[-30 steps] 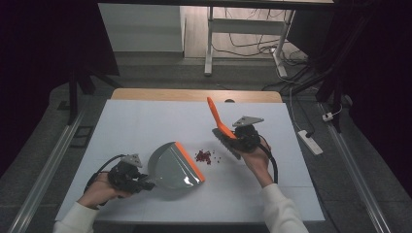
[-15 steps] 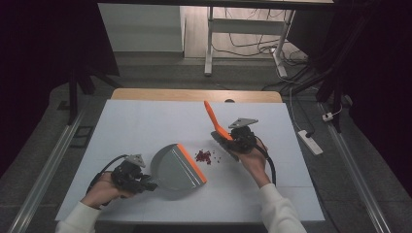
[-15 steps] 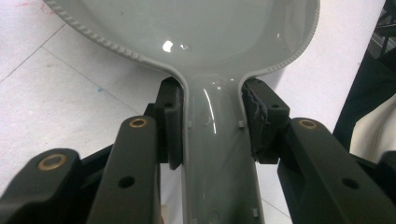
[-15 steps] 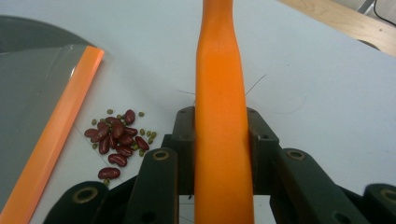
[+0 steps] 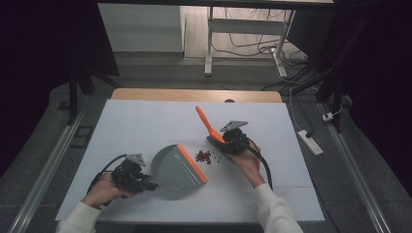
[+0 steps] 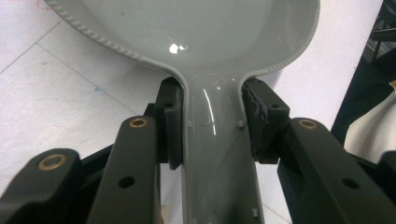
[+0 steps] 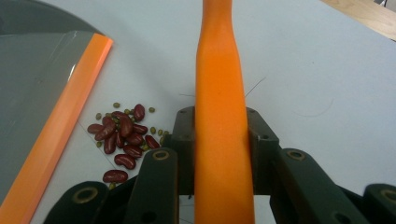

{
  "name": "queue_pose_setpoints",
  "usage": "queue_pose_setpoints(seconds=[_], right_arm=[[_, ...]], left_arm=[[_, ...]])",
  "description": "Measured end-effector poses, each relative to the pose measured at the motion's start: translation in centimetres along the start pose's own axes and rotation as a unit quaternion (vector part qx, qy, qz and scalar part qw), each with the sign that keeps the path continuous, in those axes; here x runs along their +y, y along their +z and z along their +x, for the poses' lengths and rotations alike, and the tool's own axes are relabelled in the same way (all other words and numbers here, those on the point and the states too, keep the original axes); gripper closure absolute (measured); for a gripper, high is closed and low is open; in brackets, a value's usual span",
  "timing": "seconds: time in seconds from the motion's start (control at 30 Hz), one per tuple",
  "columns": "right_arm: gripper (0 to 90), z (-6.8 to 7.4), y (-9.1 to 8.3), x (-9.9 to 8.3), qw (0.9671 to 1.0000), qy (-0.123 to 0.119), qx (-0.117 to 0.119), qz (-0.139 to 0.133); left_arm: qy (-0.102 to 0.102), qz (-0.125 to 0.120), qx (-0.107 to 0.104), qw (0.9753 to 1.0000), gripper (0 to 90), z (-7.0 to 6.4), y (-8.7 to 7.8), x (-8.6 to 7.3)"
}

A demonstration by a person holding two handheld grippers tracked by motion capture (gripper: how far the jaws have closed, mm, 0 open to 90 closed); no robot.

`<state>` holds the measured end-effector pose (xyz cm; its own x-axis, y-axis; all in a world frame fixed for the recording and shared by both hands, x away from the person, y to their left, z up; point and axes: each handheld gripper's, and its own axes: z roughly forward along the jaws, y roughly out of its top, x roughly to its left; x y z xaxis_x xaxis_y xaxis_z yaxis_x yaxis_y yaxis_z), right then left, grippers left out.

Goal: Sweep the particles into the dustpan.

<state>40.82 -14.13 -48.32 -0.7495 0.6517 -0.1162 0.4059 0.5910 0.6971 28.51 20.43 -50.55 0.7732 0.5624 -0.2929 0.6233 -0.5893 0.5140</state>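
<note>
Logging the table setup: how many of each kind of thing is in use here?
Dustpan: 1
Orange brush handle: 1
Pile of beans: 1
Grippers, left gripper and right gripper: 2
Total: 5

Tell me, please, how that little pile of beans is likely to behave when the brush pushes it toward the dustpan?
The beans lie loose, so they would probably scatter rather than move as one clump. The red ones look smooth and rounded, likely to roll or skid on the white table. The tiny green ones among them may slip past the brush or under the dustpan lip.
</note>
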Motion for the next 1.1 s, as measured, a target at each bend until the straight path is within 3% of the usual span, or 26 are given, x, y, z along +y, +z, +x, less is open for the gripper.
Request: queue_pose_setpoints(seconds=[0.27,1.1], right_arm=[[70.6,0.8,0.3,0.2,0.9998,-0.021,0.005,0.003],[70.6,3.0,1.0,1.1,0.9987,-0.027,0.044,-0.006]], left_arm=[[-0.005,0.004,-0.006,1.0000,61.4,0.1,0.1,0.0],[-0.009,0.006,-0.015,0.9998,61.5,0.3,0.2,0.0]])
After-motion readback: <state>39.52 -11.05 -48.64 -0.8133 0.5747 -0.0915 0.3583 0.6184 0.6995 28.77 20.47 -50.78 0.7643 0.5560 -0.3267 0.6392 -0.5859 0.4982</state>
